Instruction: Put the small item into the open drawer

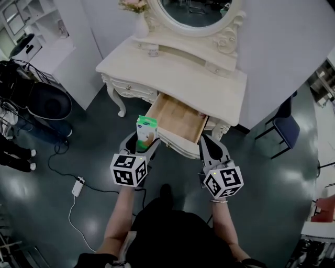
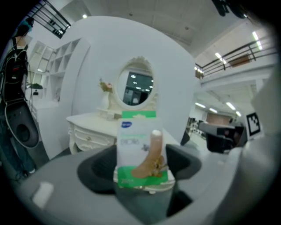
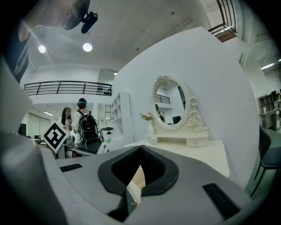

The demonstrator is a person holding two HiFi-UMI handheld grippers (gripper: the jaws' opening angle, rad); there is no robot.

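Observation:
A small white-and-green packet (image 1: 146, 128) with a pale foot printed on it stands upright in my left gripper (image 1: 141, 143), which is shut on its lower edge. In the left gripper view the packet (image 2: 138, 149) fills the middle between the dark pads of the left gripper (image 2: 140, 170). It hangs just left of the front corner of the open wooden drawer (image 1: 175, 118) of the cream dressing table (image 1: 172, 65). My right gripper (image 1: 212, 145) is shut and holds nothing, in front of the drawer's right corner. In its own view the right gripper (image 3: 140, 147) has its tips touching.
An oval mirror (image 1: 196, 13) and a flower vase (image 1: 137, 18) stand on the tabletop. A blue chair (image 1: 285, 128) is at the right. A power strip (image 1: 78, 186) with cable and black equipment (image 1: 47, 99) lie on the dark floor at left. People (image 3: 83, 127) stand far left.

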